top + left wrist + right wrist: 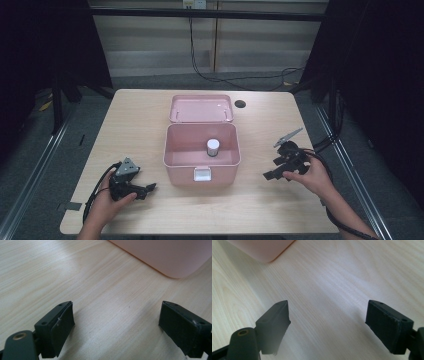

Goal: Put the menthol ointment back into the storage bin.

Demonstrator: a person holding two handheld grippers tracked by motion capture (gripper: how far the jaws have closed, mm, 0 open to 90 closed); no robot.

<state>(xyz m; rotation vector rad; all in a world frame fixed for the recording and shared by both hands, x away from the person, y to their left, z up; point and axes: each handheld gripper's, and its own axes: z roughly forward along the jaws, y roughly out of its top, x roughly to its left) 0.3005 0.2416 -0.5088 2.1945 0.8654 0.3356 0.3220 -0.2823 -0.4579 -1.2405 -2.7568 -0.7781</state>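
1. Where the high view looks down on it, a light wooden desk (135, 125) is seen with a dark round hole (240, 104) near its far edge, just right of the box lid.
2. At the middle of the desk a pink plastic storage box (175, 155) is set with its hinged lid (201, 108) thrown back flat on the far side; a white latch (202, 174) is seen on its near wall. A rounded pink corner of the box is caught at the top of each gripper view.
3. Near the desk's near left corner, well apart from the box, the left gripper (142, 189) is held in the person's left hand (106, 202); its jaws are spread wide over bare wood, and nothing is held between them.
4. To the right of the box the right gripper (274, 170) is held in the right hand (312, 177); its jaws too are wide apart, with nothing gripped.
5. Inside the box, towards its right side, a small white-capped cylindrical container (213, 147) is stood upright.
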